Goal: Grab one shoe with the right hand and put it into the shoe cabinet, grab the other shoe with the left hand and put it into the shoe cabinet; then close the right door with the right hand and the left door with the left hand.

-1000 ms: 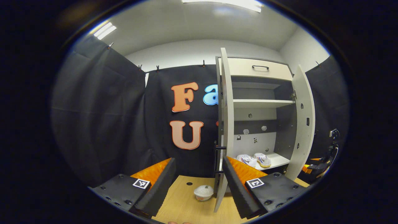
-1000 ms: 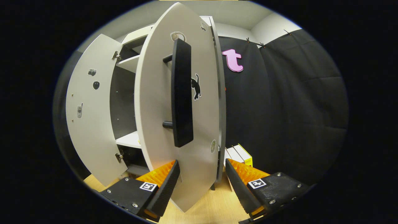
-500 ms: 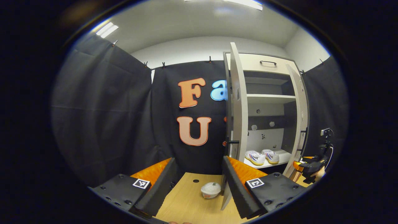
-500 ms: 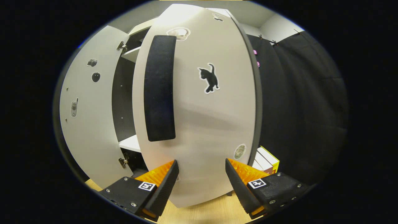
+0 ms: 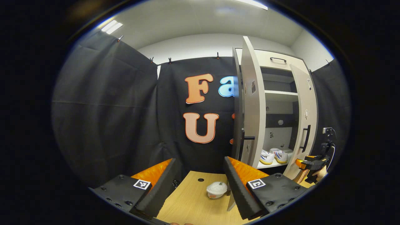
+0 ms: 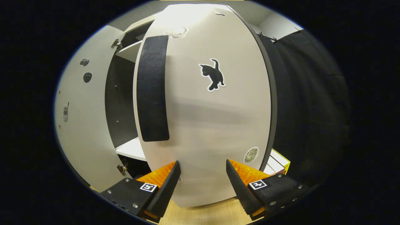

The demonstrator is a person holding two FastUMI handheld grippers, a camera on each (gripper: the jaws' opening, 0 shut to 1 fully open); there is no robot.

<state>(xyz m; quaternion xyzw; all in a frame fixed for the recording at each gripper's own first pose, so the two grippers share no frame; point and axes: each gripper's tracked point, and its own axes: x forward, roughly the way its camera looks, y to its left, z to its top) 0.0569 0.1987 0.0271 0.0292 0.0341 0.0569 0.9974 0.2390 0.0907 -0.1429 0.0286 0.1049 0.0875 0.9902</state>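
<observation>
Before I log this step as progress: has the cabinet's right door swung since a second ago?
Yes. The right door has swung toward closed, now covering more of the shelf.

Looking into a staged recording booth rather than a lived-in home: black cloth (image 5: pixel 106 118) hanging from clips along plain white walls (image 5: pixel 193 47), strip lights (image 5: pixel 112 27) glowing in a bare ceiling. Standing in for a household corner, a white shoe cabinet (image 5: pixel 278 103) with both doors swinging on their hinges, a pair of white shoes (image 5: pixel 274 155) sitting on its lower shelf, stickers such as a black cat (image 6: pixel 213 75) decorating the door fronts. Lying underneath, a light wooden surface (image 5: pixel 190 203) carrying a small white lidded bowl (image 5: pixel 216 189).
</observation>
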